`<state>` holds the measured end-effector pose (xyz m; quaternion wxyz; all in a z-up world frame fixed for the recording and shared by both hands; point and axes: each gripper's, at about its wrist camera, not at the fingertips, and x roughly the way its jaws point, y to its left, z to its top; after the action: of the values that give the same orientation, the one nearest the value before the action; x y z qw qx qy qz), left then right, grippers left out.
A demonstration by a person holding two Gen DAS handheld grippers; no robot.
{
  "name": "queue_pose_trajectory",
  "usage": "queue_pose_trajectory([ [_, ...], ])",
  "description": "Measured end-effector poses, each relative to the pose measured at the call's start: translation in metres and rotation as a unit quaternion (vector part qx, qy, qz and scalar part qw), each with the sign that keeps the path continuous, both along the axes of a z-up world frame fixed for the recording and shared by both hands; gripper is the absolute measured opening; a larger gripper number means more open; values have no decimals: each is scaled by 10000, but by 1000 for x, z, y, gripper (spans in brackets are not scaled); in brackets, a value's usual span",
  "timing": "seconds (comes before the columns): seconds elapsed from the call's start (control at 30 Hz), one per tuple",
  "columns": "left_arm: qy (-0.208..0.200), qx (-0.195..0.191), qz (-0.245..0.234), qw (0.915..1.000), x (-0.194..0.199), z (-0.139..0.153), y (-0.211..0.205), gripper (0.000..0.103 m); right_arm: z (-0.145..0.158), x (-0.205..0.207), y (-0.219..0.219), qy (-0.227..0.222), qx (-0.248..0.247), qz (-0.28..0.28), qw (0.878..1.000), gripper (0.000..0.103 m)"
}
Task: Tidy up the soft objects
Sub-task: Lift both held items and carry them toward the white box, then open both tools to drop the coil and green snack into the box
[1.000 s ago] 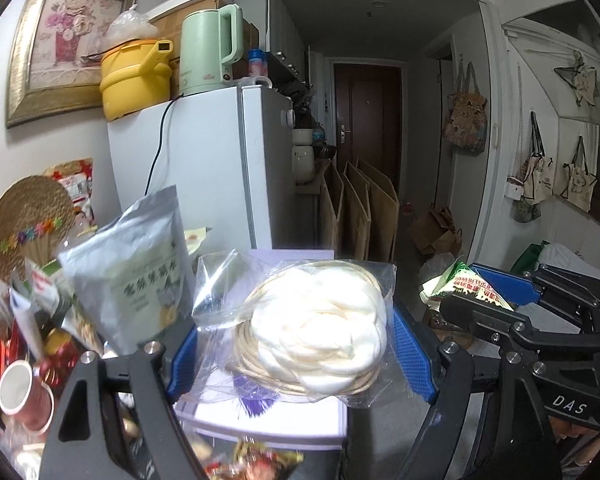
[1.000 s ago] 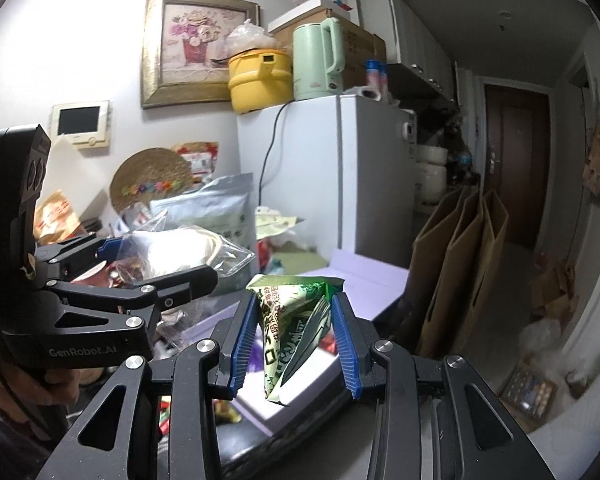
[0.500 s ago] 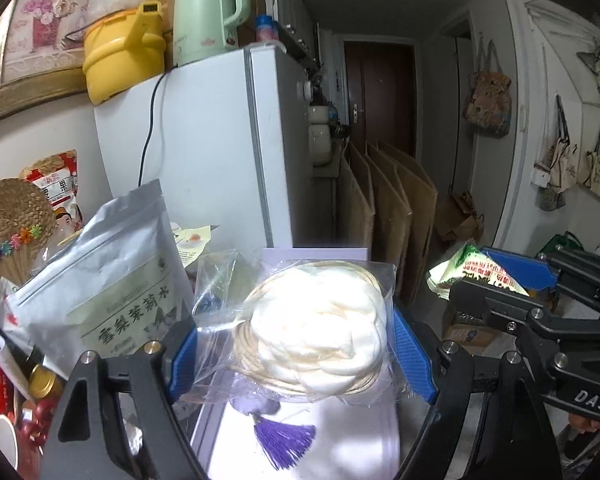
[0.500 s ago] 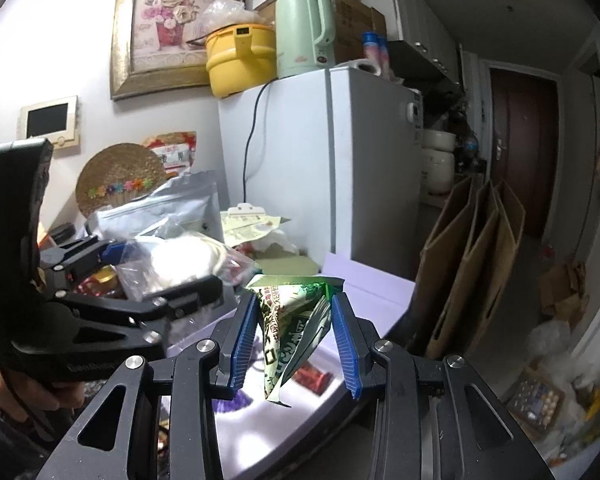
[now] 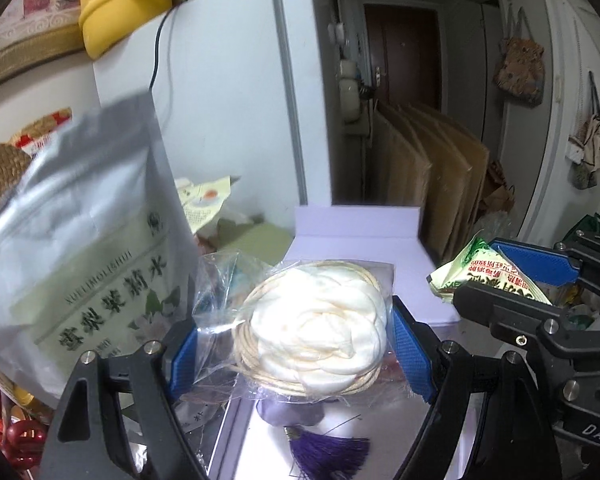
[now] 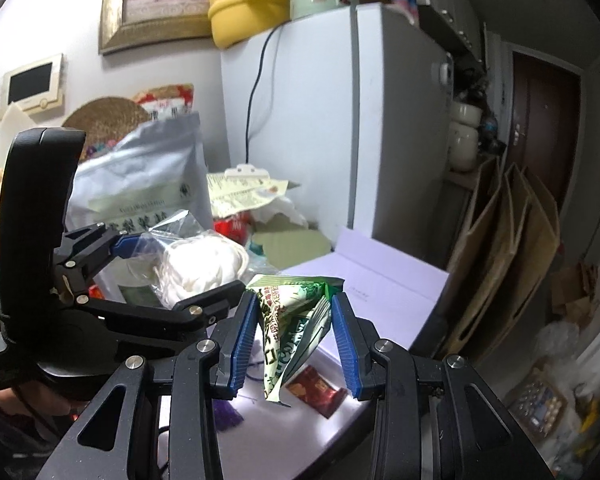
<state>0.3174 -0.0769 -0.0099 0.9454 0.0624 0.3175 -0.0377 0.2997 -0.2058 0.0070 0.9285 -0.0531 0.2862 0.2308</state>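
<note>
Lowering both loads toward the pale lilac box on the surface [image 6: 380, 280], your left hand-held gripper [image 5: 296, 344] clamps a slippery clear bag of white coiled fabric [image 5: 320, 328] and your right hand-held gripper [image 6: 294, 340] pinches a crinkly green snack packet [image 6: 296, 320], so either could slide free if jolted.

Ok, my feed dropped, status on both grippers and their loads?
Left gripper shut on clear bag of white coil. Right gripper shut on green snack packet. White box below; purple tassel on it.

"XUELIMOLISHUI" on the silver pouch [image 5: 80, 248]
</note>
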Motion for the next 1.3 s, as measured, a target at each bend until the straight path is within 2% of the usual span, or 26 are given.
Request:
queue_pose_trajectory([
  [0.5, 918, 144, 61, 9957, 37, -77, 4, 82, -70, 37, 13, 596, -310, -28, 9977, 37],
  [0.77, 1399, -55, 170, 9900, 54, -102, 15, 82, -92, 50, 5, 1079, -169, -129, 9939, 37],
  [0.87, 1550, 22, 153, 9878, 58, -108, 12, 82, -98, 54, 4, 1178, -189, -139, 9928, 37],
  [0.97, 1586, 127, 163, 9871, 59, -110, 10, 83, -103, 58, 2, 1291, -178, -166, 9913, 37],
  [1.2, 1474, 54, 105, 9890, 57, -106, 11, 85, -109, 62, -2, 1482, -118, -232, 9886, 39],
  [1.3, 1407, 48, 88, 9900, 56, -101, 12, 87, -107, 60, -3, 1477, -94, -244, 9887, 46],
])
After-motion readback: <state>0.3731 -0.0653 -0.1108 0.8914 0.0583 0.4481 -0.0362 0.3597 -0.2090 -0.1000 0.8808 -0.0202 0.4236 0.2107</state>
